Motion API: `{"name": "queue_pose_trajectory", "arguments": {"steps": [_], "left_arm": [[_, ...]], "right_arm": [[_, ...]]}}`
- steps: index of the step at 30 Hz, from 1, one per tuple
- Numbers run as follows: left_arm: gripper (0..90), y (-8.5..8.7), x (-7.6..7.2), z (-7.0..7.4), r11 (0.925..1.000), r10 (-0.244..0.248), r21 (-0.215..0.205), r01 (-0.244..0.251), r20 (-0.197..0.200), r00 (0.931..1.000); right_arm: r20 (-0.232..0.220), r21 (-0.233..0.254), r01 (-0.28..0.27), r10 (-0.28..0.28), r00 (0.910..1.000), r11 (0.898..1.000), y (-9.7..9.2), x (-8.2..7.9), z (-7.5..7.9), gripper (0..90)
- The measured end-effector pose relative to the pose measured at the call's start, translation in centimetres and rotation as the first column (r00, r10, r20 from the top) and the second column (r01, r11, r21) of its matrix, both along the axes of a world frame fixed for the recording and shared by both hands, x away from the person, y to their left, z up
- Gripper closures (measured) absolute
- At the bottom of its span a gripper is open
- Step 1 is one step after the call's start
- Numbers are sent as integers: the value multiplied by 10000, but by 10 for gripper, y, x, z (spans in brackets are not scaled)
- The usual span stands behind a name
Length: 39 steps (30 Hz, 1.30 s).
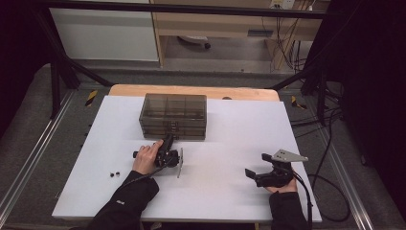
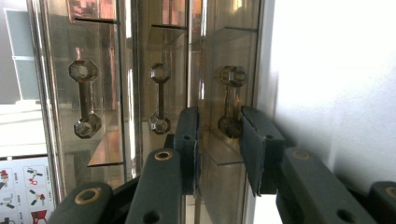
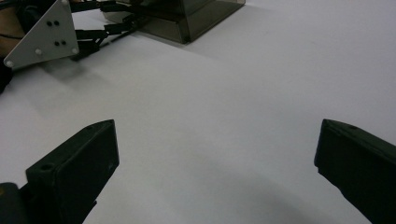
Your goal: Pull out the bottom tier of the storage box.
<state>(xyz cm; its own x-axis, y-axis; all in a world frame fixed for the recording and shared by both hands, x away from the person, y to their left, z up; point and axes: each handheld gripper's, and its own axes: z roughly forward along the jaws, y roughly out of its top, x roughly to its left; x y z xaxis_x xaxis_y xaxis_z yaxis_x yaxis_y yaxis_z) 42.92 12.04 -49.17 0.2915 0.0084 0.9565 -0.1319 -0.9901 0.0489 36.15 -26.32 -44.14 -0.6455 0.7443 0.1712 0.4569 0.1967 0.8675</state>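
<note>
Screws, or two small dark bits much like them (image 1: 114, 174), lie loose at the lower left of the high view, near the person's left sleeve and well clear of everything else. Just right of them the left hand (image 1: 146, 157) holds the left gripper (image 1: 168, 140) turned on its side, its tips up against the front of the smoky drawer box (image 1: 173, 116) in the upper middle of the frame. That roll likely serves to line the jaws up with a drawer handle: in the left gripper view the box's three handles appear as upright bars, and the rightmost handle (image 2: 229, 100) sits between the two pads (image 2: 257, 140), which stand narrow around it. I cannot tell whether the pads already press on it; a sliver of gap seems to remain on each side. The box is set back near the far edge of the white table (image 1: 230, 139), leaving a broad bare stretch in front, so a drawer should have room to slide toward the person. At the lower right of the high view the right gripper (image 1: 256, 165) rests low with its jaws spread wide and nothing between them, parked away from the drawer's path. Bare tabletop lies all around it, with the right edge near.
</note>
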Motion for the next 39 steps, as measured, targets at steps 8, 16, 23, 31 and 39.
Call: {"name": "queue_pose_trajectory", "arguments": {"steps": [8,16,23,31,39], "left_arm": [[690,0,-2,0,10000,19,-44,-19,-10,10000],[690,0,-6,0,10000,8,-97,-8,-3,10000],[690,1,-9,0,9999,-38,-145,38,8,10000],[689,1,-11,0,9998,-50,-191,49,-7,10000],[689,2,-14,-1,9997,-82,-242,82,-16,10000]], "right_arm": [[-11,8,1,-1,10000,10000,0,0,0,4],[-26,-18,-19,18,10000,10000,0,0,0,4],[-45,-35,-33,33,10000,10000,0,0,-1,4],[-65,-32,-39,39,10000,10000,1,0,-1,4],[-105,-70,-37,36,9999,10000,1,1,-1,4]]}}
